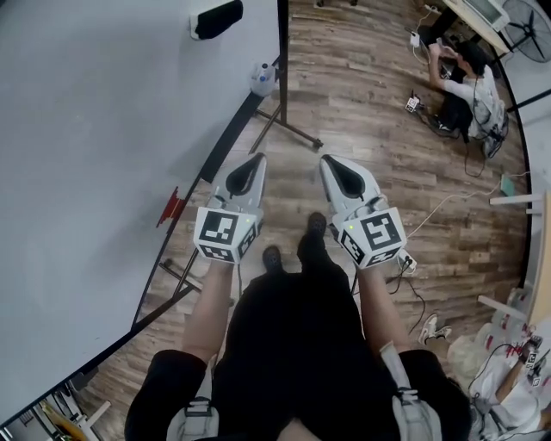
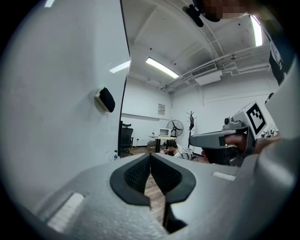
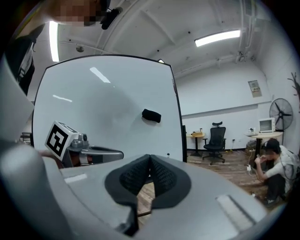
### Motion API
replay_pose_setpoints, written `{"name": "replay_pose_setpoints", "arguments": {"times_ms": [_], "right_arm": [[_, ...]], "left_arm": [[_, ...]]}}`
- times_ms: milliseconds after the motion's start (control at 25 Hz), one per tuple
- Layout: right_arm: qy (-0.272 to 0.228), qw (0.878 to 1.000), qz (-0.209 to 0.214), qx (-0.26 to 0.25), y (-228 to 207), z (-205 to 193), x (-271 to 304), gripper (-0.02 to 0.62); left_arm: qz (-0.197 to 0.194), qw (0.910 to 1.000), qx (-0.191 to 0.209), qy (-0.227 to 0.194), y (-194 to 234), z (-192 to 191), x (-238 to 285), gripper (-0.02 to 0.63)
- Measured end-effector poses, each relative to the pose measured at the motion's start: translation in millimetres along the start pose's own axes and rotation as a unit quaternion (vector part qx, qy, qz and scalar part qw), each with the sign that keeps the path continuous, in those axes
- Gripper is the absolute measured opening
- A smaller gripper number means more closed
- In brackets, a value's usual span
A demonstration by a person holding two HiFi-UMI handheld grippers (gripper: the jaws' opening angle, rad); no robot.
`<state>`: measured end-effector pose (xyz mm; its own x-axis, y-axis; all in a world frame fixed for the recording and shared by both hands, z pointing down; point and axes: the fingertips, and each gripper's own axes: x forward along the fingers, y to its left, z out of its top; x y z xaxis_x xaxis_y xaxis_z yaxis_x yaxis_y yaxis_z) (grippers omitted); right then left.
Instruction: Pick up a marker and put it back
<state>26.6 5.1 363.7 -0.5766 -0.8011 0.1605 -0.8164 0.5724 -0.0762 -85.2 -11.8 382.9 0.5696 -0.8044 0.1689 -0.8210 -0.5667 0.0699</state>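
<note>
left gripper (image 1: pixel 256 159) and right gripper (image 1: pixel 330 160) mid frame, pale grey moulded shells, black textured pads (image 2: pixel 136 176), white marker cube (image 1: pixel 225 234) with black squares on each, black short-sleeved top (image 1: pixel 293 344), black shoes (image 1: pixel 272 257), grey shoulder straps (image 1: pixel 198 413) at bottom edge

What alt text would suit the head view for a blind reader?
Seen from above, a person holds the left gripper and right gripper side by side, jaws shut and empty, beside a whiteboard bearing an eraser. Another person crouches on the floor.
</note>
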Motion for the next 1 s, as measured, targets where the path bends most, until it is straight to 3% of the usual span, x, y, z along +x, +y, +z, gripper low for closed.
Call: {"name": "replay_pose_setpoints", "arguments": {"times_ms": [320,640,1000], "right_arm": [[-0.015,0.997,0.058,-0.058,-47.2,21.2,25.9,0.003],[0.003,0.993,0.112,-0.039,-99.1,19.3,38.1,0.003],[0.022,0.986,0.163,-0.030,-116.9,8.8,50.6,0.003]], "left_arm": [[0.021,0.9997,0.009,-0.010,-5.4,26.6,61.6,0.011],[0.070,0.9975,0.005,-0.008,-16.8,34.0,108.8,0.011],[0.104,0.9946,0.000,0.007,-23.4,23.5,127.9,0.011]]}}
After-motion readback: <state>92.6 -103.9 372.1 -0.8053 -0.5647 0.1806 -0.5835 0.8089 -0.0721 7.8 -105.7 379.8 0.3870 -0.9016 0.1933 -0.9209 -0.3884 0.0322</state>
